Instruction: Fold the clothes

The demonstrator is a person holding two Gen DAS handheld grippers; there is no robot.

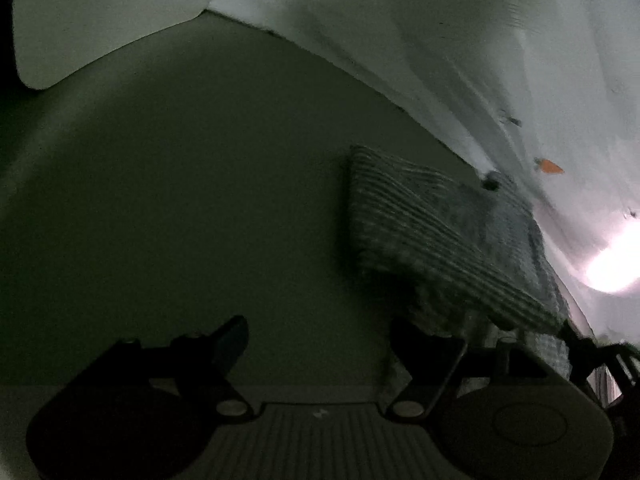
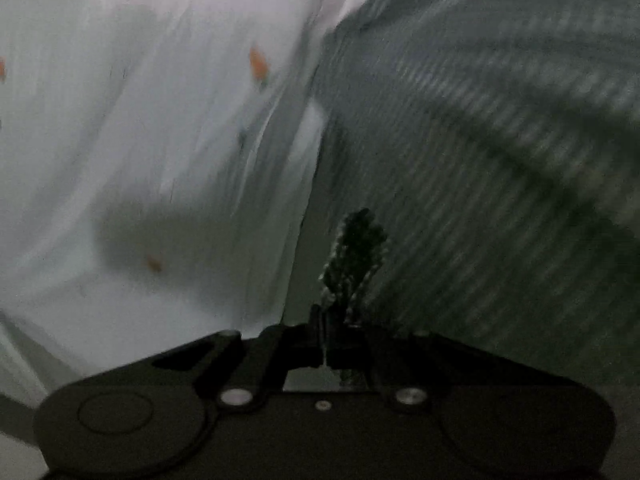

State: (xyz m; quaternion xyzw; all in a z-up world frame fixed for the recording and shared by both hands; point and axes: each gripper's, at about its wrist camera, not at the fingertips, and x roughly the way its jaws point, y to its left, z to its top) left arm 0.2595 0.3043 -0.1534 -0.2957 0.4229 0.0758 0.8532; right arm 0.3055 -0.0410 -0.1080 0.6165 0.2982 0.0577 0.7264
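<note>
Striped garment: grey knit with fine pale stripes, seen in the left wrist view as a roughly folded block, its long axis running from upper left down to lower right, against a white sheet printed with small orange marks. I cannot tell whether the surface beneath is a desk or a bed.

Left gripper: jaws spread wide, nothing between them. The garment lies forward and to the right of this gap; its near corner seems to overlap the right finger, though dim light hides whether they touch.

Right gripper: jaws drawn together on a dark tuft of the same striped cloth, which rises just ahead of the tips. The remaining fabric spreads up and to the right, motion-blurred.

Judgement: the right hand already holds an edge; the left is free, and I judge it must shift rightward to take the opposite corner.
</note>
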